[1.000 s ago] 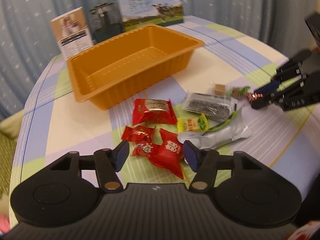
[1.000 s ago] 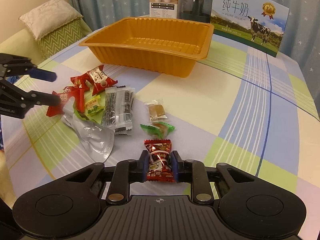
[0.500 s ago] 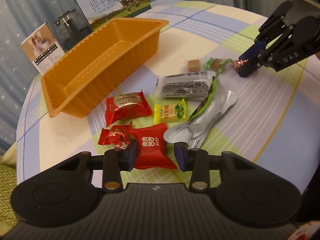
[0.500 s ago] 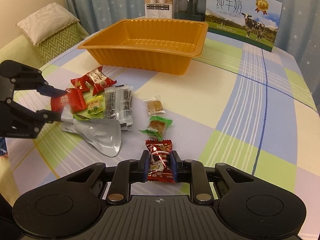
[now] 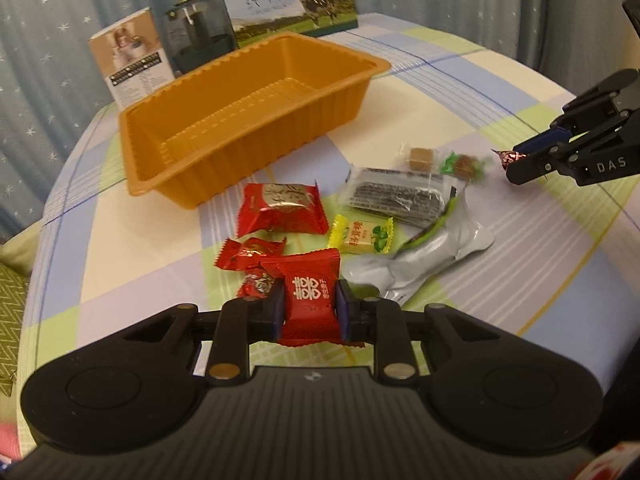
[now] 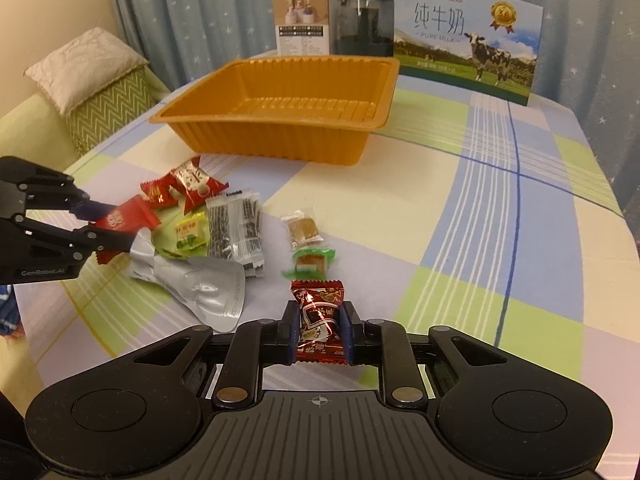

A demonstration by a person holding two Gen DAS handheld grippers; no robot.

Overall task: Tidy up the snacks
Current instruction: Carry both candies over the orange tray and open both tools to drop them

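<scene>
An empty orange tray [image 5: 224, 152] [image 6: 280, 136] stands at the back of the table. My left gripper [image 5: 310, 308] is shut on a red square candy packet [image 5: 308, 300], also seen in the right wrist view [image 6: 124, 216]. My right gripper [image 6: 320, 328] is shut on a dark red wrapped candy [image 6: 320, 320]; its tip shows in the left wrist view [image 5: 506, 158]. Loose on the cloth lie a red packet [image 5: 280, 208], small red candies [image 5: 248, 256], a yellow candy [image 5: 360, 236], a black-striped pack [image 5: 396, 196], a silver pouch [image 5: 420, 264], a brown candy [image 6: 302, 228] and a green-wrapped candy [image 6: 310, 262].
A milk carton box [image 6: 468, 40], a dark jar [image 6: 364, 28] and a small white box [image 6: 302, 20] stand behind the tray by the curtain. A sofa with a cushion [image 6: 88, 68] is left of the table. The checked cloth [image 6: 500, 220] covers the round table.
My left gripper has closed on the red square packet and lifted it slightly off the pile. My right gripper still holds the dark red candy and has moved little.
</scene>
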